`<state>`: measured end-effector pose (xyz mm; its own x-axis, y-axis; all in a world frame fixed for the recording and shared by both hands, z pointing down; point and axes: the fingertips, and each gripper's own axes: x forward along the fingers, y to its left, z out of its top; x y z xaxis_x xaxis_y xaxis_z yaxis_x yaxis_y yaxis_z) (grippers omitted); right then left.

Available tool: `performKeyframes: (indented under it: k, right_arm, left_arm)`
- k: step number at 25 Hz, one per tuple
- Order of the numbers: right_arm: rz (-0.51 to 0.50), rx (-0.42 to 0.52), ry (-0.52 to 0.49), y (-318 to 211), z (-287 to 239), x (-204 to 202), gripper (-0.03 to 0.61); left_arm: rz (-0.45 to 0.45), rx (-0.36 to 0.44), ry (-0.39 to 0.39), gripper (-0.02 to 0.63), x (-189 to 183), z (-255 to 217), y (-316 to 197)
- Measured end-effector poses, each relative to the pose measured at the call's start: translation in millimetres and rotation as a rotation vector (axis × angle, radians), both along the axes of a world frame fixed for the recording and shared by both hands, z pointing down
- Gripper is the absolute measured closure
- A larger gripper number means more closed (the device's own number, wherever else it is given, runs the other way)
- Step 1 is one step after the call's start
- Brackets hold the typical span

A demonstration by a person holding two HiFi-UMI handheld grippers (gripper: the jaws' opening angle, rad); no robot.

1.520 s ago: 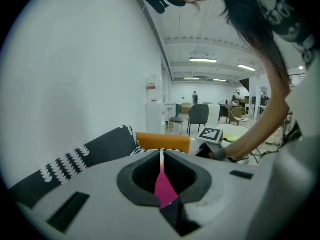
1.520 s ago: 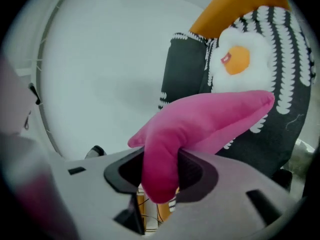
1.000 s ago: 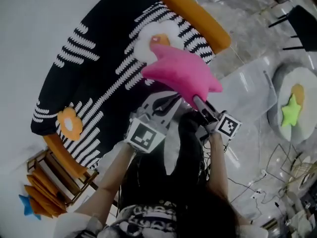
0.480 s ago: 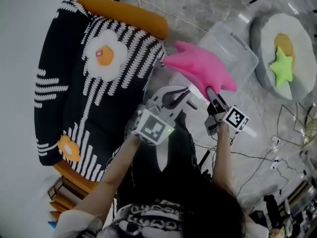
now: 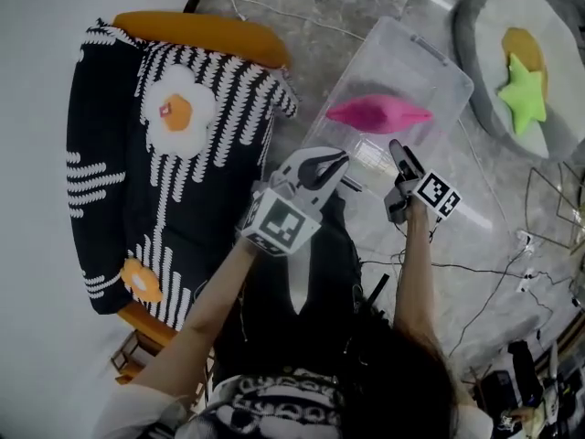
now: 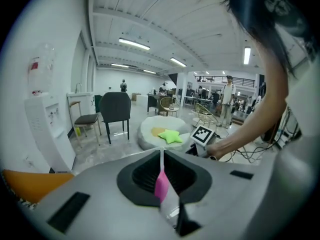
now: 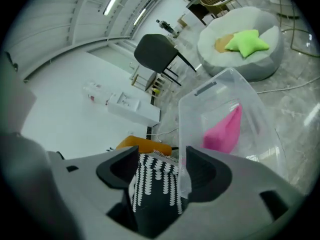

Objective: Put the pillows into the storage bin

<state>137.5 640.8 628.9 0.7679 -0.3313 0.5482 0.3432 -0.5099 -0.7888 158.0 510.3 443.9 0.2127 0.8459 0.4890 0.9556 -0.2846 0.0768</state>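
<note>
A pink star pillow (image 5: 378, 113) lies inside the clear plastic storage bin (image 5: 430, 55) on the floor. In the right gripper view the pillow (image 7: 223, 132) shows through the bin's wall (image 7: 207, 91). My right gripper (image 5: 400, 151) hovers at the bin's near edge; its jaws have just been opening and stand open with nothing between them (image 7: 157, 170). My left gripper (image 5: 331, 161) is to its left, over the bin's near corner, with its jaws shut and empty (image 6: 161, 180). A green star pillow (image 5: 523, 95) rests on a grey beanbag (image 5: 475, 26).
A black-and-white striped sofa with orange arms (image 5: 210, 33) stands on the left, with a fried-egg pillow (image 5: 175, 110) and a smaller egg pillow (image 5: 139, 280) on it. Cables (image 5: 494, 282) run over the floor at the right. A dark chair (image 7: 157, 53) stands beyond the bin.
The pink star pillow has left my right gripper and dropped into the bin. Both grippers have swung from the sofa towards the bin, and the right jaws have opened.
</note>
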Motion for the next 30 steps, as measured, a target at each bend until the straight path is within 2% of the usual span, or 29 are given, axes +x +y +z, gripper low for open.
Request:
performKeyframes:
  k: [3, 8, 13, 23, 30]
  right_arm:
    - [-0.102, -0.042, 0.000, -17, -2, 6, 0.285]
    - [-0.280, -0.119, 0.011, -45, -7, 26, 0.285]
    - [-0.427, -0.148, 0.042, -104, -20, 52, 0.285]
    - [-0.847, -0.124, 0.086, -325, -21, 108, 0.285]
    - [-1.047, -0.110, 0.074, -491, 1, 116, 0.285]
  left_arm:
    - [-0.029, 0.018, 0.001, 0.597, 7, 4, -9]
    - [-0.132, 0.025, 0.015, 0.597, 28, 8, -28]
    - [-0.217, 0.025, 0.023, 0.597, 43, 0, -75]
    - [-0.468, 0.036, -0.008, 0.597, 75, 14, -240]
    - [-0.615, 0.053, -0.029, 0.597, 80, 29, -381]
